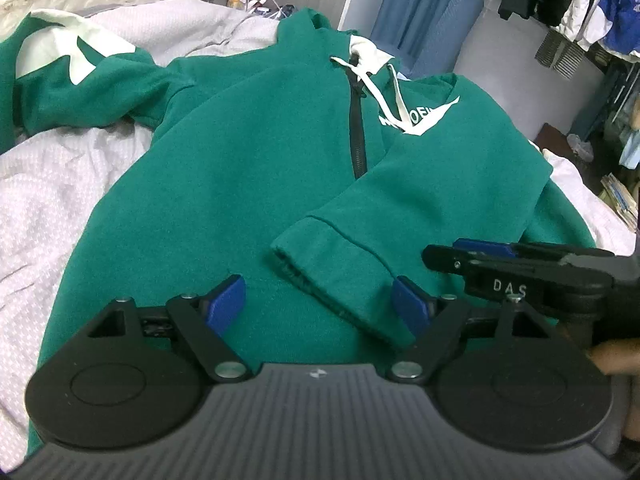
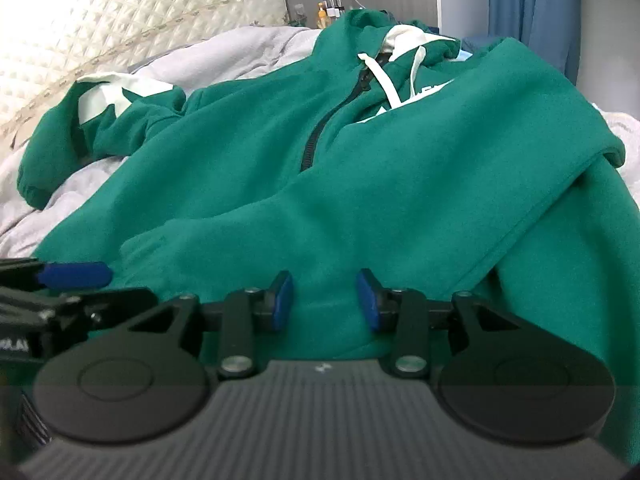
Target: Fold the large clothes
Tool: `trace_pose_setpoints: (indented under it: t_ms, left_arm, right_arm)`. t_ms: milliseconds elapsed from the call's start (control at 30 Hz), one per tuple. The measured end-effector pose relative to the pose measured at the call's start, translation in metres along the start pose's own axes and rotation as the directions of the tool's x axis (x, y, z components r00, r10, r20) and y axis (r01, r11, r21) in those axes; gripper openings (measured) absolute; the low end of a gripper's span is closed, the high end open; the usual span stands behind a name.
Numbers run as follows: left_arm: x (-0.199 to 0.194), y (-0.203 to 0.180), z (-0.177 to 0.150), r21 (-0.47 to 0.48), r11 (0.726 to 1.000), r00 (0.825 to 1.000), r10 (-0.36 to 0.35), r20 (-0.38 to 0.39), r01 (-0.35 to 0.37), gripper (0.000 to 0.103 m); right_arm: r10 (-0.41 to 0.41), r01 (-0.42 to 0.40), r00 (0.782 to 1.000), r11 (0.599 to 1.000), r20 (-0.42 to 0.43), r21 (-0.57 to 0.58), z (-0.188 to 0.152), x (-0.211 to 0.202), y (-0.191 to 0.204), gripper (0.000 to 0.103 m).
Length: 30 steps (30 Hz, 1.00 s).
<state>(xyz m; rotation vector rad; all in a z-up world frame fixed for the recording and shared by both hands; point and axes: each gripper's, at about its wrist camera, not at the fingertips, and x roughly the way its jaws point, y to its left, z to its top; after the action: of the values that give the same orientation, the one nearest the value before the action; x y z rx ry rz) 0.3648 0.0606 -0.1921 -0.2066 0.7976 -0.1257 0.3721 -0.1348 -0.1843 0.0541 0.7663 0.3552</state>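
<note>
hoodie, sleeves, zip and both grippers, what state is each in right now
green hoodie: spread front-up on the bed
right-side sleeve: folded across the chest
other sleeve: still out on the bedding
zip: closed
left gripper: open above the folded sleeve's cuff
right gripper: open, narrower gap, over the fabric

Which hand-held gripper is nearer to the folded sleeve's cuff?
Left. The left hand-held gripper has the cuff between its open fingers; the right hand-held gripper sits beside it, further along the hem.
</note>
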Motion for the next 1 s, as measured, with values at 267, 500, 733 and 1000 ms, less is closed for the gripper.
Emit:
trace_pose_setpoints:
  t_ms: [267,500,733,1000]
  left_arm:
    - [-0.038,0.027,0.015,-0.071,0.986,0.976,0.16,0.151,-0.15,0.084]
    - [-0.079,0.097,0.06,-0.042,0.925,0.902,0.379,0.207,-0.379,0.091]
    - [-0.096,0.194,0.083,-0.044,0.858,0.834,0.508,0.213,-0.512,0.096]
    - [-0.054,0.263,0.081,-0.136,0.86,0.85,0.508,0.142,-0.492,0.098]
  right_arm:
    - [0.001,-0.001,1.0,1.0,-0.001,0.023,0.001,-0.006,-0.005,0.038]
    - [-0.003,0.003,1.0,1.0,0.004,-0.001,0.005,-0.008,-0.005,0.04]
    - [0.025,-0.025,1.0,0.999,-0.007,0.032,0.012,-0.001,-0.006,0.05]
    - [0.081,-0.082,0.997,0.992,0.012,0.096,0.018,0.001,-0.006,0.078]
